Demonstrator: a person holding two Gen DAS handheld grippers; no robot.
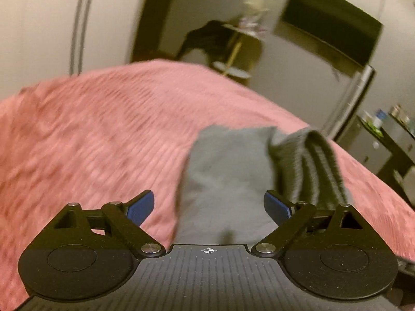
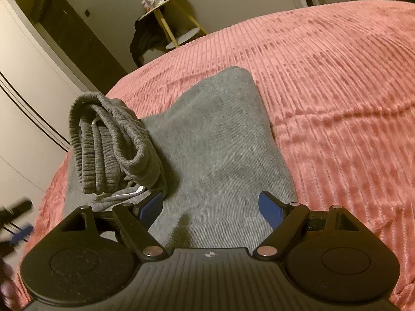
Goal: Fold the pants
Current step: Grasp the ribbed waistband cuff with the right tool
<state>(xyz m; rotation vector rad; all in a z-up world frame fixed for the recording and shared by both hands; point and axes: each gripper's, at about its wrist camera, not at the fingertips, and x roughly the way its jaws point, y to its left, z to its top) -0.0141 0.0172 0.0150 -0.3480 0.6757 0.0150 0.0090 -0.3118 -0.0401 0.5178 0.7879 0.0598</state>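
On the pink bedspread (image 2: 337, 83) lies one pair of grey pants (image 2: 220, 134), folded into a compact block, with its ribbed waistband (image 2: 103, 142) bunched in several rolls along one side and a drawstring trailing below it. Two grippers hang over the pants. The left gripper (image 1: 208, 206) has its two blue pads (image 1: 141, 207) spread wide with nothing pinched between them; its view is blurred. The right gripper (image 2: 211, 208) is likewise released, its two pads (image 2: 269, 211) apart above the flat grey cloth, one near the waistband's lower end. Beyond the bed stands one round side table (image 2: 166, 7) with yellow legs, small items on top and dark cloth (image 2: 145, 39) draped beside it.
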